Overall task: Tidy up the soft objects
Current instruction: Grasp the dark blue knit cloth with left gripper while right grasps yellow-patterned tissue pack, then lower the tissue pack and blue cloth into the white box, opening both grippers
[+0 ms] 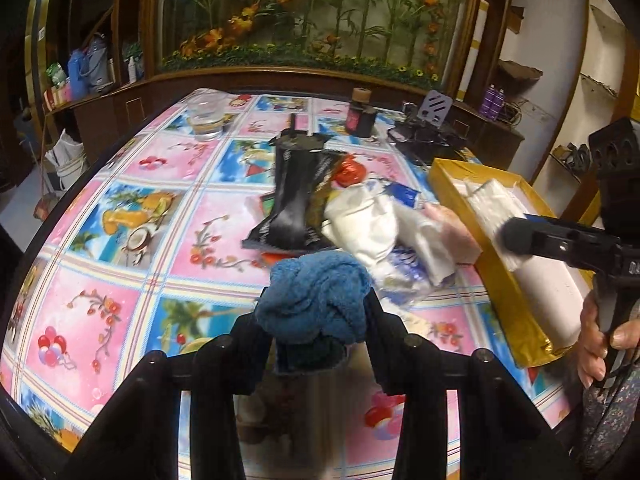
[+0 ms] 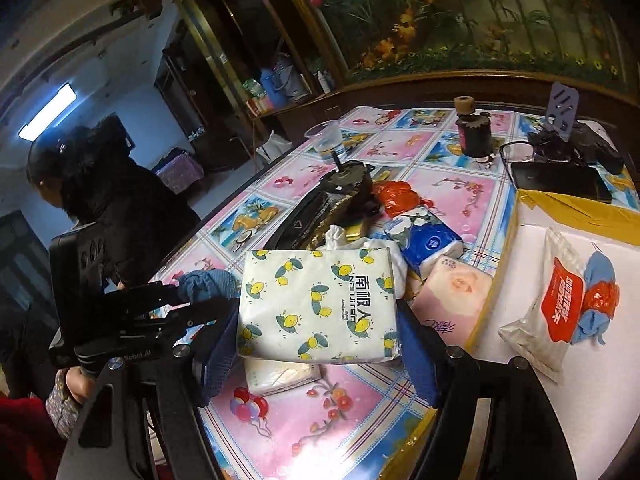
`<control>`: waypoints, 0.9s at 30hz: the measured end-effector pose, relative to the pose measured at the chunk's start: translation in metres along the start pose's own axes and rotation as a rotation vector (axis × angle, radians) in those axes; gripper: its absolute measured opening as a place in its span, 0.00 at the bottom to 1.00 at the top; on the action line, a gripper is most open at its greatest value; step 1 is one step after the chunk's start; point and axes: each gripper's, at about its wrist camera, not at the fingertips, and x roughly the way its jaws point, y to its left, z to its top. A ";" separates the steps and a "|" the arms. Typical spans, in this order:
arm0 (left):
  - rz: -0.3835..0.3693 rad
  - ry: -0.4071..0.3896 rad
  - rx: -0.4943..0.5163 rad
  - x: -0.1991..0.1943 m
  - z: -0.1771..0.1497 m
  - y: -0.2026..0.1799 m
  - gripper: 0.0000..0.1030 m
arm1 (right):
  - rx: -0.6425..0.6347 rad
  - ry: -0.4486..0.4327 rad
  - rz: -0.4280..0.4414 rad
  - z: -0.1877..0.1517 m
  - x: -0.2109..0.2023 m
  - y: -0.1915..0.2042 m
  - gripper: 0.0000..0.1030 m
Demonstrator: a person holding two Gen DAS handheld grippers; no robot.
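My left gripper (image 1: 316,312) is shut on a bunched blue towel (image 1: 316,292), held above the table; it also shows in the right wrist view (image 2: 208,284). My right gripper (image 2: 320,320) is shut on a lemon-print tissue pack (image 2: 320,304), held above the table beside the gold box (image 2: 560,200). In the box lie a white wet-wipe pack with a red label (image 2: 548,308) and a small blue and red cloth item (image 2: 598,296). A pile of soft packs lies mid-table: a pink tissue pack (image 2: 452,292), a blue-white pack (image 2: 428,240), a white pack (image 1: 360,224).
A black pouch (image 1: 296,192), a red bag (image 2: 400,196), a plastic cup (image 1: 206,116), a dark jar (image 2: 474,132), glasses (image 2: 518,152) and a black phone (image 2: 560,180) lie on the patterned tablecloth (image 1: 120,248). A person (image 2: 108,200) stands at the left. A cabinet stands behind.
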 end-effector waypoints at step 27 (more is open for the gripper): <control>-0.313 0.196 0.248 0.106 0.044 -0.226 0.39 | 0.689 -0.263 -0.474 -0.011 -0.100 -0.194 0.75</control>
